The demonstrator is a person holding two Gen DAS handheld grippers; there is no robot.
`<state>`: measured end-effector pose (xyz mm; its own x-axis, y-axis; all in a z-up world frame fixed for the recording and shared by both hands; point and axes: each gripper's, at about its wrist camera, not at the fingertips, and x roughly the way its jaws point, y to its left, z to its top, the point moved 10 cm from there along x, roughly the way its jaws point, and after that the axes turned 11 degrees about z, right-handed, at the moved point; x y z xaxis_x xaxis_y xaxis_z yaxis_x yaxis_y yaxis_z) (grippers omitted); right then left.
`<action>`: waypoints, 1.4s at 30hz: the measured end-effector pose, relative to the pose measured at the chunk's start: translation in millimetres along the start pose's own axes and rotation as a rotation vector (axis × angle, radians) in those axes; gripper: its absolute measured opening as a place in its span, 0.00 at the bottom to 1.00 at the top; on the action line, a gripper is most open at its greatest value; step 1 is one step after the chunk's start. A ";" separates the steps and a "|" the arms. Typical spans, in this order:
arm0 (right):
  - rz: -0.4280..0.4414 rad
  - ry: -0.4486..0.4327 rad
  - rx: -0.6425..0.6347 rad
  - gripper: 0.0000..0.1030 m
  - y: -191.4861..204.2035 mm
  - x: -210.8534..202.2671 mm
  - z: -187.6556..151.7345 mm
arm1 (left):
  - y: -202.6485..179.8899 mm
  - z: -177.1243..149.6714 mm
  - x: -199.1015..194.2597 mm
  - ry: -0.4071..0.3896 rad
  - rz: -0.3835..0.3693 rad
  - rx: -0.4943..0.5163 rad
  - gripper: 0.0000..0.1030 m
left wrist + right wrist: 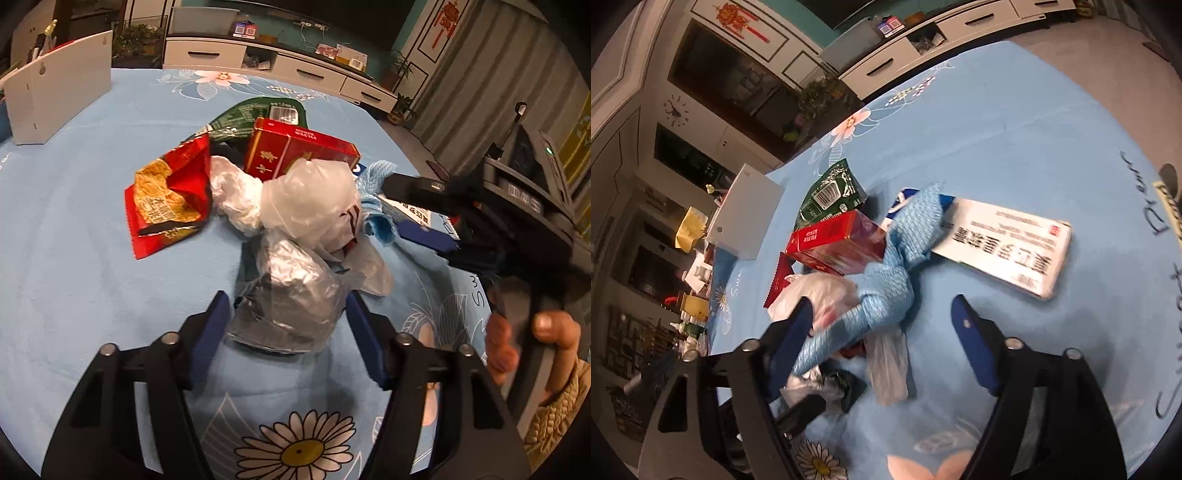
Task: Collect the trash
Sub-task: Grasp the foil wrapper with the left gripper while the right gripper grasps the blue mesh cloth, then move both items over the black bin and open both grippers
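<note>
The trash sits in one heap in the middle of the light-blue flowered tablecloth [74,258], and what matters for the next move is how each gripper stands to its own piece of that heap.

The left gripper [286,312] has the crumpled silver-grey foil bag inside clear plastic film [291,295] directly ahead, the near end of the bundle already lying between its blue pads [210,325]. The jaws stand part-way apart, one on either side of the bundle; whether the pads press it yet I cannot tell, though a sliver of gap seems to show on each side. The bundle's long axis runs away from the gripper, toward the red cardboard carton [295,151], so the jaws straddle it across its narrow width.

The right gripper [882,314] is likewise half-spread and grips nothing. The knotted light-blue woven cloth [886,280] lies between its pads but hard against the left one, running diagonally up and away; the right pad is well clear. The white printed flat box [1008,247] lies beyond, to the right
</note>
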<state>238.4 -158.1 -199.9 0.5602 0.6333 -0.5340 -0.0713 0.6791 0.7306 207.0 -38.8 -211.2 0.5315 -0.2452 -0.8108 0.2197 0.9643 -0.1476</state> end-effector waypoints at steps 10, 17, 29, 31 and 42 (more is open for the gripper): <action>-0.030 0.013 -0.070 0.15 4.2 4.2 -1.4 | 8.5 -2.5 -11.4 -0.015 -0.037 -0.040 0.51; -0.024 -0.074 -0.142 0.15 23.8 -41.3 -6.7 | 16.8 0.3 -54.5 -0.080 -0.052 -0.059 0.51; -0.076 -0.236 -0.160 0.15 11.9 -149.8 -20.3 | -41.1 17.0 -84.8 -0.149 -0.099 0.030 0.51; -0.094 -0.260 -0.141 0.15 0.8 -166.0 -21.7 | -56.9 19.0 -85.9 -0.156 -0.112 0.054 0.51; -0.207 -0.427 -0.021 0.15 -72.7 -252.8 -21.7 | -179.1 30.5 -75.0 -0.160 -0.213 0.244 0.51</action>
<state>84.1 -359.5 -127.3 0.8534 0.2776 -0.4411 0.0634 0.7848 0.6165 152.7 -196.2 -106.7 0.5696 -0.4691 -0.6749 0.5180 0.8424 -0.1484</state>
